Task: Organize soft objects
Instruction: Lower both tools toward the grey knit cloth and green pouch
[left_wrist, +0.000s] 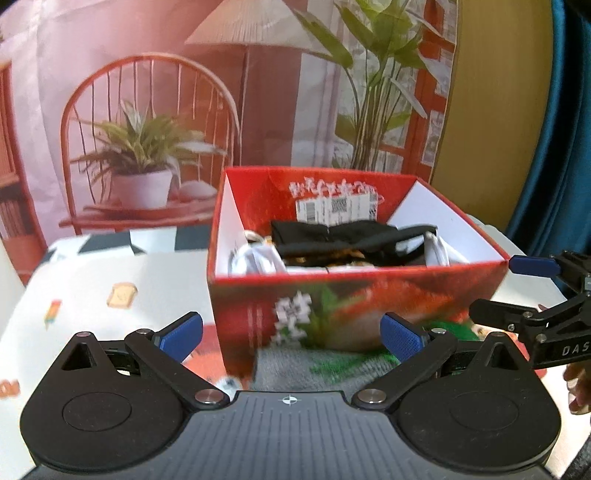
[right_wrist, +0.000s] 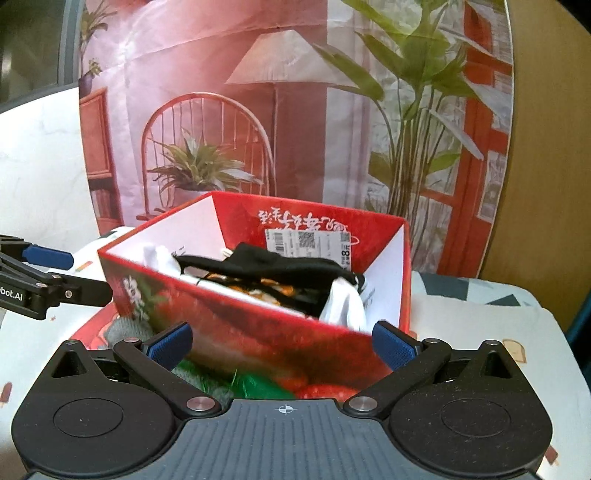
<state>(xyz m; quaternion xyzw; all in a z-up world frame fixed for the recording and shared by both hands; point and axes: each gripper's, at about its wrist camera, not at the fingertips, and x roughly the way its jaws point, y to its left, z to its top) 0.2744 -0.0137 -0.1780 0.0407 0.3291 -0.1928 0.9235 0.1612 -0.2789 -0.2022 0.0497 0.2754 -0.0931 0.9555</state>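
Observation:
A red strawberry-print box stands on the table, also in the right wrist view. Inside lie a black cloth on top, white socks and an orange-patterned piece; the right wrist view shows the black cloth and white socks. A grey-green sock lies in front of the box, seen also in the right wrist view. My left gripper is open and empty just before the box. My right gripper is open and empty at the box's near corner.
The table carries a white cloth with small printed pictures. A printed backdrop of a chair, lamp and plants stands close behind the box. A blue curtain hangs at the right. The right gripper's fingers show at the left view's right edge.

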